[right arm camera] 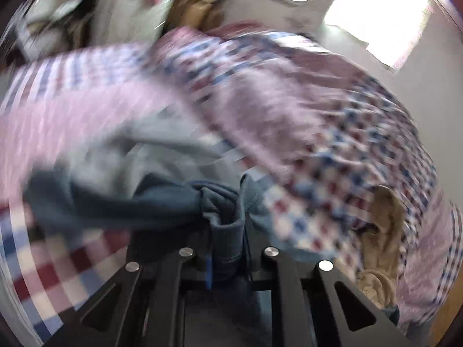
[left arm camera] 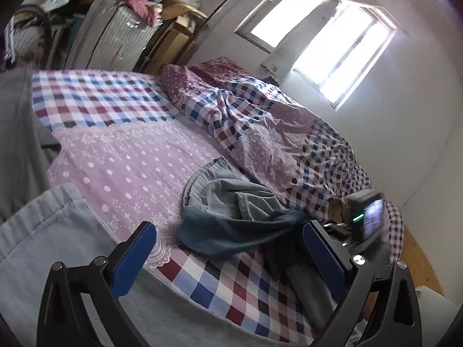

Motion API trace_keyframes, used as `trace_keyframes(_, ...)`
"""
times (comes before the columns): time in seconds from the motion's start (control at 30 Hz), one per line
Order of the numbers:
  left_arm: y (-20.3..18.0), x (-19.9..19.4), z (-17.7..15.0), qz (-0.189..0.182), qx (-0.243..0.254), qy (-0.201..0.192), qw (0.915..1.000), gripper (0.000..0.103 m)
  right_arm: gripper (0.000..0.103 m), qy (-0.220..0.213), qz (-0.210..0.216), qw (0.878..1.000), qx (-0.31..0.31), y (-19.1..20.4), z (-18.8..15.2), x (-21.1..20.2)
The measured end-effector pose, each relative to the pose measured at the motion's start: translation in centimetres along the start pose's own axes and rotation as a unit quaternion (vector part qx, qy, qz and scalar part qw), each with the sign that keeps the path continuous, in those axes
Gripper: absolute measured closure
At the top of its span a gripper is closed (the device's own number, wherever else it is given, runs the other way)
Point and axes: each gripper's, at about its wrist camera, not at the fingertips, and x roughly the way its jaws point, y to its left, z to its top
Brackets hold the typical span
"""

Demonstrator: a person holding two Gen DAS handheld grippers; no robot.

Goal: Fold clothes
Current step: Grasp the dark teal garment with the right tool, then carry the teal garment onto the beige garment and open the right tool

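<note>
While the left gripper (left arm camera: 228, 260) gapes wide, the right gripper (right arm camera: 227, 256) pinches blue cloth (right arm camera: 222, 202)

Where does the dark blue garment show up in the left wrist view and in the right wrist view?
Left wrist: the dark blue garment lies crumpled lower centre on the bed, ahead of the open left tongs.
Right wrist: it spans lower left to centre, bunched in the shut right tongs.
Shared landmark: the bright window, upper right.

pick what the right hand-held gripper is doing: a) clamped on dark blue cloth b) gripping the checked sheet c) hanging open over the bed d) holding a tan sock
a: the right hand-held gripper has its fingers closed on a bunched fold of the dark blue garment.
</note>
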Motion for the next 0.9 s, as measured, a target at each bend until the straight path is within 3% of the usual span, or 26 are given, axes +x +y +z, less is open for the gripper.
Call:
trace_keyframes(0.1, 0.1, 0.1, 0.1, 0.003, -0.004, 0.003, 1.0, 0.0, 0.089, -0.025, -0.022, 0.996, 0.087, -7.2, 1.4, -1.9)
trace_keyframes(0.17, -0.1, 0.2, 0.0, 0.003, 0.001, 0.002, 1.0, 0.0, 0.092, -0.046, -0.047, 0.986, 0.152, -12.5, 1.9, -3.5)
trace_keyframes(0.27, -0.4, 0.3, -0.2, 0.004, 0.008, 0.0, 1.0, 0.0, 0.094, -0.073, -0.141, 0.956, 0.246, -20.9, 1.6, -6.3)
trace_keyframes(0.33, -0.6, 0.4, -0.2, 0.003, 0.015, -0.002, 0.9999, 0.0, 0.091, -0.065, -0.211, 0.927, 0.302, -26.0, 0.9, -7.8)
trace_keyframes(0.4, -0.9, 0.6, -0.2, 0.0, 0.022, -0.002, 0.9997, 0.0, 0.088, -0.033, -0.264, 0.909, 0.321, -29.5, -0.2, -8.4)
trace_keyframes(0.43, -1.0, 0.7, -0.2, -0.003, 0.024, 0.0, 0.9997, 0.0, 0.082, -0.017, -0.278, 0.906, 0.32, -30.5, -0.8, -8.5)
trace_keyframes(0.47, -1.1, 0.9, -0.3, -0.005, 0.024, 0.004, 0.9997, 0.0, 0.056, -0.006, -0.28, 0.907, 0.315, -30.9, -1.4, -8.5)
trace_keyframes(0.53, -1.4, 1.2, -0.6, -0.008, 0.024, 0.01, 0.9996, 0.0, 0.025, 0.02, -0.234, 0.922, 0.307, -30.7, -2.9, -8.0)
trace_keyframes(0.57, -1.6, 1.3, -0.7, -0.01, 0.025, 0.012, 0.9996, 0.0, 0.018, 0.034, -0.207, 0.93, 0.303, -30.6, -3.7, -7.7)
trace_keyframes(0.63, -1.9, 1.5, -0.9, -0.014, 0.026, 0.015, 0.9994, 0.0, 0.018, 0.073, -0.141, 0.947, 0.279, -28.8, -6.1, -7.1)
trace_keyframes(0.7, -2.3, 1.5, -1.1, -0.02, 0.029, 0.015, 0.9993, 0.0, 0.018, 0.112, -0.105, 0.954, 0.256, -26.7, -9.2, -7.0)
trace_keyframes(0.77, -2.8, 1.4, -1.3, -0.025, 0.034, 0.015, 0.999, 0.0, 0.018, 0.142, -0.073, 0.956, 0.248, -24.9, -12.2, -7.2)
trace_keyframes(0.9, -3.4, 1.4, -1.7, -0.043, 0.034, 0.022, 0.9983, 0.0, 0.019, 0.191, -0.044, 0.945, 0.263, -21.9, -18.1, -8.8)
